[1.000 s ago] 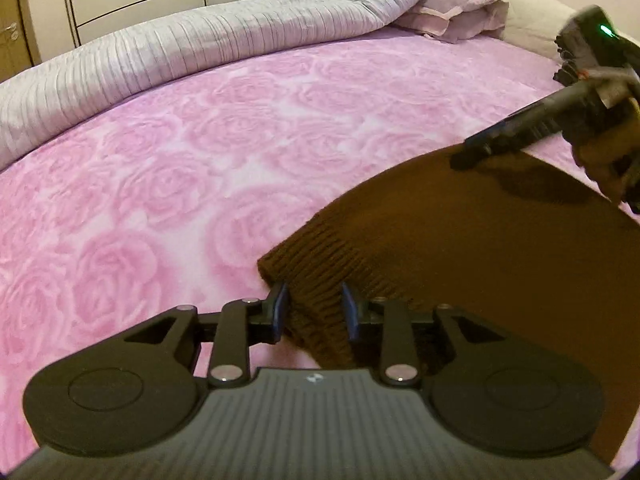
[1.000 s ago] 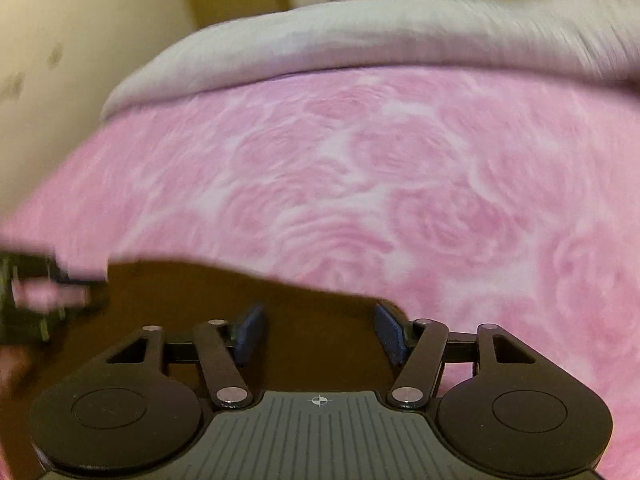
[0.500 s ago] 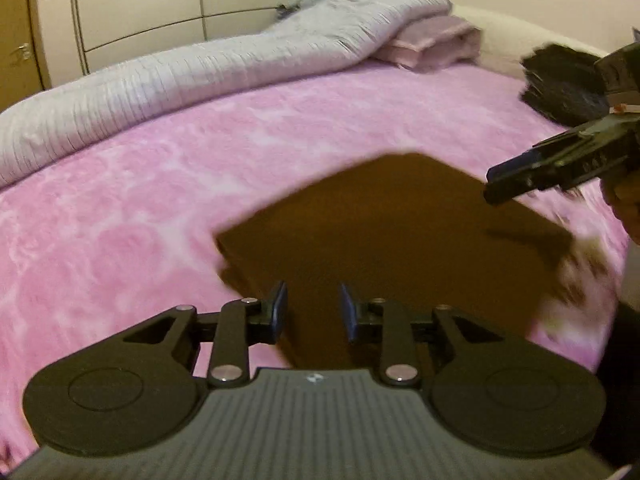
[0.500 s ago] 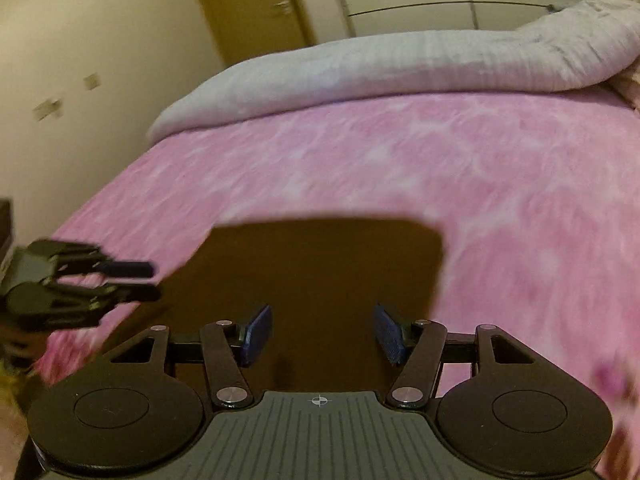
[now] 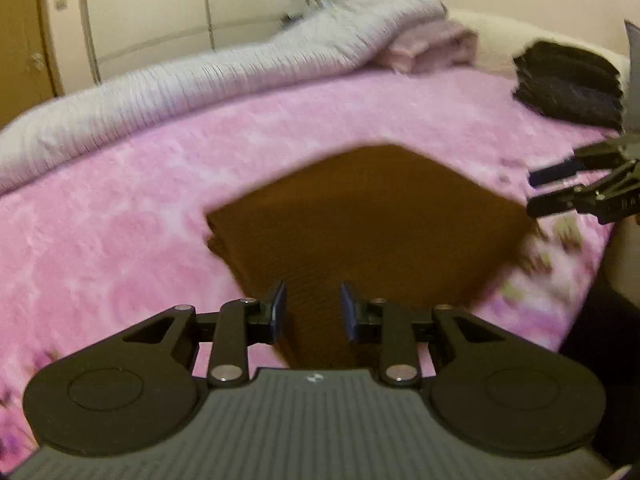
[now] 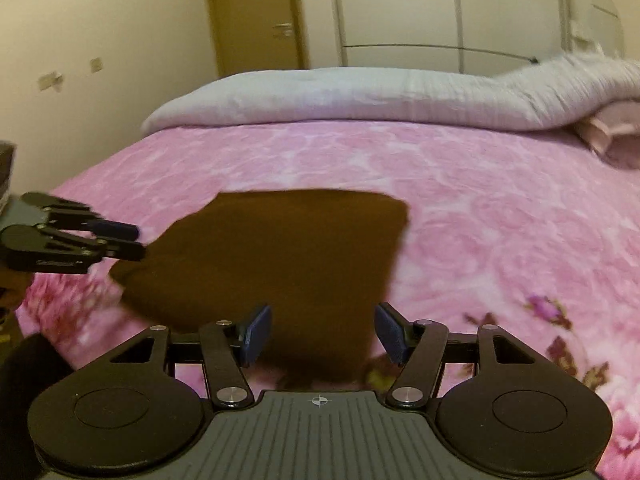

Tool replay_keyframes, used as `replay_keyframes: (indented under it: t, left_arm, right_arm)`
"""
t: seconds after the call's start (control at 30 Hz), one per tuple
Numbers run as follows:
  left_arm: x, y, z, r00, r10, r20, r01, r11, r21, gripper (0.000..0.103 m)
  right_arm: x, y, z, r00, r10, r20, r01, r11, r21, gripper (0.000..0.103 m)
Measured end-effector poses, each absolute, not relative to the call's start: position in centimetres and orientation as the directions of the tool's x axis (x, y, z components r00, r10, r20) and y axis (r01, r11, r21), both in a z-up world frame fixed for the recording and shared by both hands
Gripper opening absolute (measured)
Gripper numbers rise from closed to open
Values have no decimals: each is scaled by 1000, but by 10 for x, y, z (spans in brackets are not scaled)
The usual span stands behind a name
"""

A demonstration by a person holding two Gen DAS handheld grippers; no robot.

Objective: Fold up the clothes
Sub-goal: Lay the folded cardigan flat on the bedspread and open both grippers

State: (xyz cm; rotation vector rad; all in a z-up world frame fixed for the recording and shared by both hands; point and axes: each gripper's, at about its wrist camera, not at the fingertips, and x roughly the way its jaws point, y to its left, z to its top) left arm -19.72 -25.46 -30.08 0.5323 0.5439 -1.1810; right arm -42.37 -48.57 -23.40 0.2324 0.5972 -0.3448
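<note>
A brown knitted garment [image 5: 372,216] lies folded into a flat rectangle on the pink rose-patterned bedspread [image 5: 120,248]; the right wrist view shows the same brown garment [image 6: 280,256] near the bed's front edge. My left gripper [image 5: 312,312] hovers open above its near corner, nothing between the fingers. My right gripper [image 6: 322,334] is open too, raised over the garment's near edge. Each gripper appears in the other's view: the right gripper [image 5: 560,188] off the garment's right corner, the left gripper [image 6: 120,242] off its left corner.
A grey ribbed duvet [image 5: 200,80] is rolled along the far side of the bed, with a folded pink blanket [image 5: 432,44] at its end. A stack of dark folded clothes [image 5: 568,84] sits at the bed's far right. Wardrobe doors [image 6: 440,12] and a wooden door [image 6: 256,16] stand behind.
Both grippers have let go of the brown garment and pulled up and back from it. The garment now lies flat and folded; more of the room is visible.
</note>
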Motion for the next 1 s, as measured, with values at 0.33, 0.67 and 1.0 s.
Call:
replay_keyframes:
  t: [0.33, 0.67, 1.0]
  left_arm:
    - [-199, -242, -299, 320, -704, -634, 939, 323, 117, 25]
    - [-197, -230, -315, 337, -694, -636, 926, 366, 90, 26]
    - [-226, -216, -293, 398, -666, -631, 916, 330, 229, 29]
  right_arm:
    - [-421, -507, -258, 747, -259, -612, 461, 866, 196, 62]
    - [-410, -494, -252, 740, -302, -601, 459, 880, 123, 61]
    - [-428, -474, -242, 742, -338, -579, 462, 884, 76, 62]
